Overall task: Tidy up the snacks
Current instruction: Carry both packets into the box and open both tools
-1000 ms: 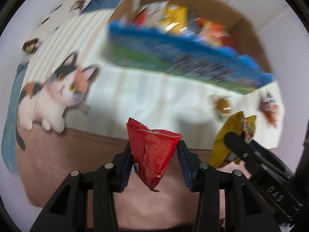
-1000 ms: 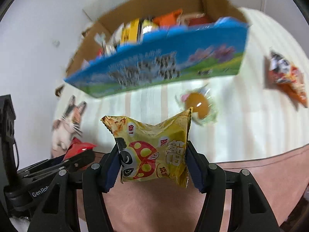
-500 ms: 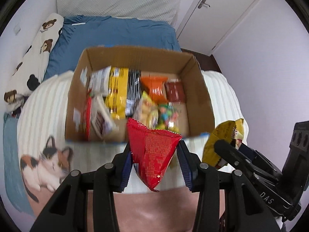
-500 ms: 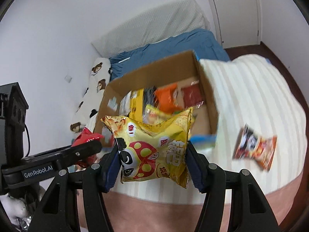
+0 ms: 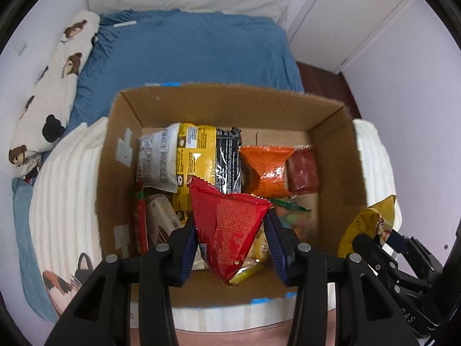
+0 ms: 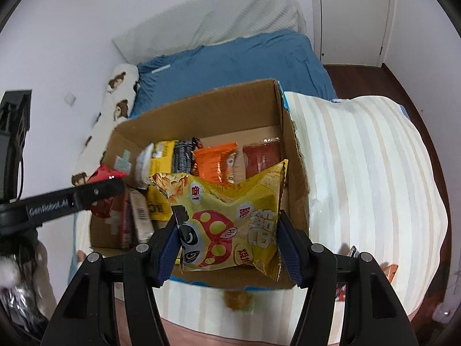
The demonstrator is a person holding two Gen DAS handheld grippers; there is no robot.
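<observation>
My left gripper (image 5: pixel 230 239) is shut on a red snack packet (image 5: pixel 227 227) and holds it over the open cardboard box (image 5: pixel 331 150). My right gripper (image 6: pixel 229 239) is shut on a yellow chip bag (image 6: pixel 230 219) above the box's near right side (image 6: pixel 291 150). The box holds several snack packs: white, yellow, black, orange and dark red. The yellow bag also shows at the right of the left wrist view (image 5: pixel 366 222). The red packet and left gripper arm show at the left of the right wrist view (image 6: pixel 103 190).
The box sits on a striped white blanket (image 6: pixel 360 173) over a bed with a blue sheet (image 5: pixel 187 49). A round orange snack (image 6: pixel 237 300) lies on the blanket just before the box. Another packet (image 6: pixel 386 271) lies at the right. A bear pillow (image 5: pixel 54 86) lies along the left wall.
Both grippers have risen and moved forward with their packets, from in front of the box's blue side to above its open top. Both grips are unchanged.
</observation>
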